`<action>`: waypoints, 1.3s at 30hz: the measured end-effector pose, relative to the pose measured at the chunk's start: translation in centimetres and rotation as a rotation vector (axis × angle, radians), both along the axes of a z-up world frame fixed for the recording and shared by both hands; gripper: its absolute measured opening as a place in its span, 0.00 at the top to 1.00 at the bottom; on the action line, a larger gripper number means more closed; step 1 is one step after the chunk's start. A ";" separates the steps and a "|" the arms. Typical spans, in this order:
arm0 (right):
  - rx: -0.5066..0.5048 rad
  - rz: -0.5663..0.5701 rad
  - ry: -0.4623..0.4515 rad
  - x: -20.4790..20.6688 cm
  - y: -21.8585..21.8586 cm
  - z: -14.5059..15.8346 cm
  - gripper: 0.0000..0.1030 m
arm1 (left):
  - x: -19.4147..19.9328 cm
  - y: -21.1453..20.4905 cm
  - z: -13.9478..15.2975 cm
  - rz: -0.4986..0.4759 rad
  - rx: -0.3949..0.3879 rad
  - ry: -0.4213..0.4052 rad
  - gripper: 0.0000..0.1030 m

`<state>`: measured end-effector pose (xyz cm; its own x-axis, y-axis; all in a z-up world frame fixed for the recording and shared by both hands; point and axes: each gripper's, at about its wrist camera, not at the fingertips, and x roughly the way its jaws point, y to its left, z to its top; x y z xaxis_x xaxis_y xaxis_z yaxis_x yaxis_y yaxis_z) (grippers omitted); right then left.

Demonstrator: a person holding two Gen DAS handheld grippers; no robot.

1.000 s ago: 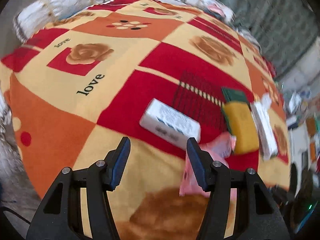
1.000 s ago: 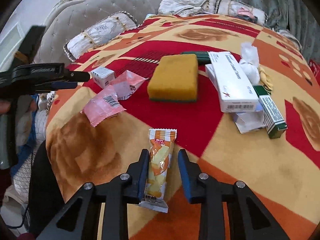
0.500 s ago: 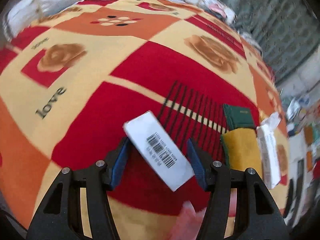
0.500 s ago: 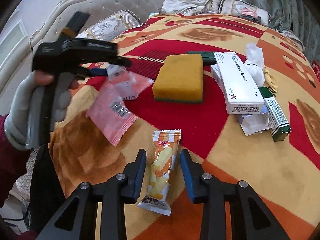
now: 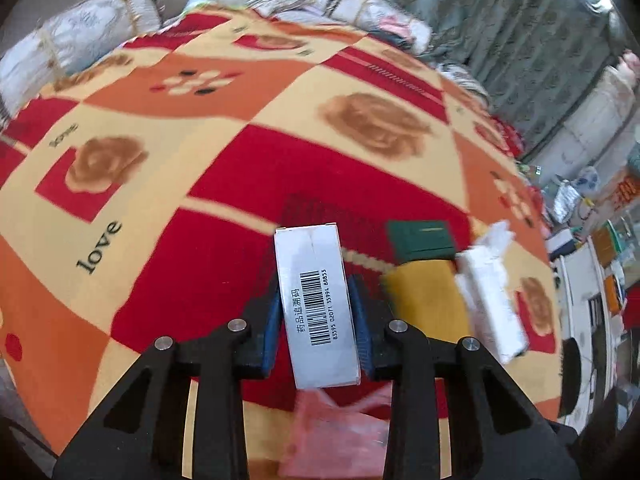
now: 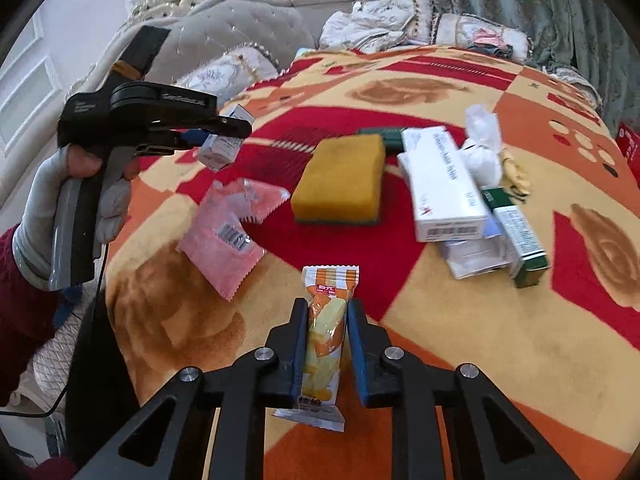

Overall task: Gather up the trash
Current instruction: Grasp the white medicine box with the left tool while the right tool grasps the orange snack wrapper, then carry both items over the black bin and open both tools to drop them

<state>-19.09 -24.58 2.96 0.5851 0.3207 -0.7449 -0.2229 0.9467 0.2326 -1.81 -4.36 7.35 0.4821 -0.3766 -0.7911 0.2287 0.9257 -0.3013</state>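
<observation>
1. The left wrist view is looking steeply down along its fingers, close over the red and orange blanket (image 5: 208, 128).
2. The right wrist view is facing across the same blanket toward the headboard (image 6: 224, 40).
3. Both are sharing the yellow sponge (image 5: 428, 300) (image 6: 340, 178) and pink wrappers (image 6: 224, 240).

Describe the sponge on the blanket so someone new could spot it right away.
Find the red, orange and cream patterned blanket on the bed. Mid-blanket, just left of the long white box, lies the sponge: a thick mustard-yellow block with a green underside, the only unpackaged item there.
</observation>
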 end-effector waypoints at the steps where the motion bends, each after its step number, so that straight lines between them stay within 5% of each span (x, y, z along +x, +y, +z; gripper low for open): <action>1: 0.002 -0.006 -0.008 -0.3 -0.4 0.5 0.82 | -0.3 -0.5 0.5 -0.013 -0.003 -0.006 0.72; 10: -0.025 -0.090 -0.052 -2.3 -4.8 3.5 0.82 | -4.9 -8.4 3.2 -0.189 -0.014 -0.041 0.72; 28: -0.031 -0.380 -0.075 -8.4 -18.8 5.2 0.82 | -13.2 -25.4 2.4 -0.486 0.049 -0.054 0.72; 39: -0.022 -0.558 -0.059 -12.6 -26.5 4.5 0.82 | -15.8 -33.7 2.0 -0.622 0.009 -0.018 0.72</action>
